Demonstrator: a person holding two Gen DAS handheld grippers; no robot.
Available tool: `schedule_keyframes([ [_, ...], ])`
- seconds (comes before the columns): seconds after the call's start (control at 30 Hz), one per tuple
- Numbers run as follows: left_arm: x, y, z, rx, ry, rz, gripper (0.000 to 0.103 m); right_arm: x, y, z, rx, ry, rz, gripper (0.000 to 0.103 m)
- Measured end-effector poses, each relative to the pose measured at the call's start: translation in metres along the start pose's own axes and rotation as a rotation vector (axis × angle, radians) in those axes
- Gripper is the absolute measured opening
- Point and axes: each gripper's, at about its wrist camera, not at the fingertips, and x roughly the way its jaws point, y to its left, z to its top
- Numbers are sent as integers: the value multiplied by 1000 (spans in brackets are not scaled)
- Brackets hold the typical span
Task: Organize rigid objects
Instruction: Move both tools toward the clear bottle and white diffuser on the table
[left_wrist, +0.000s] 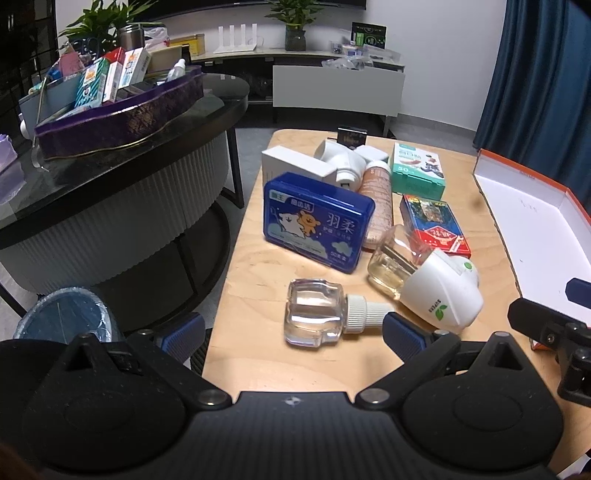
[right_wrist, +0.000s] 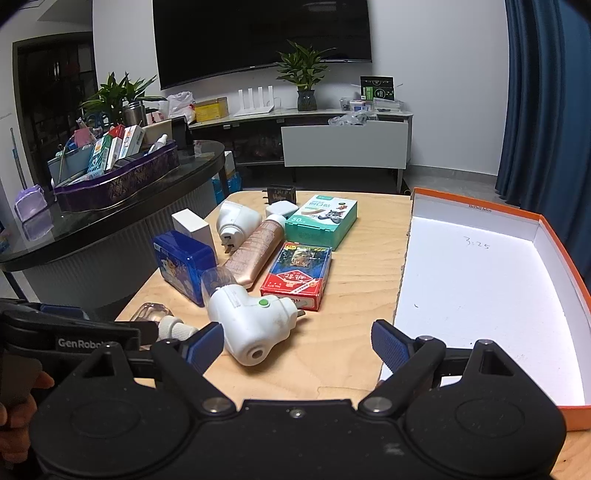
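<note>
On the wooden table (left_wrist: 258, 362) lie a clear bottle with a white cap (left_wrist: 317, 317), a white plug-in vaporizer with a bottle (left_wrist: 439, 291), a blue case (left_wrist: 314, 225), a red card box (left_wrist: 432, 225), a green box (left_wrist: 417, 170) and a copper tube (left_wrist: 376, 199). My left gripper (left_wrist: 293, 332) is open, its jaws on either side of the clear bottle. My right gripper (right_wrist: 297, 345) is open just behind the vaporizer (right_wrist: 251, 325). An open white box with orange rim (right_wrist: 480, 288) lies at the right.
A second white vaporizer (right_wrist: 234, 221), a white box (right_wrist: 192, 225) and small adapters (right_wrist: 280, 199) lie at the table's far end. A dark round table (left_wrist: 110, 155) with a purple tray of boxes (left_wrist: 122, 114) stands left. A bin (left_wrist: 66, 317) sits below left.
</note>
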Motion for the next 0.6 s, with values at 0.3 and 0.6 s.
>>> schedule_keyframes([
  [0.3,3,-4,-1,17,7,-1,103,1,2,0,-6,5,1,102],
  [0.6,3,-5,-2,21,10,-2,103,5,4,0,-18,19,5,102],
])
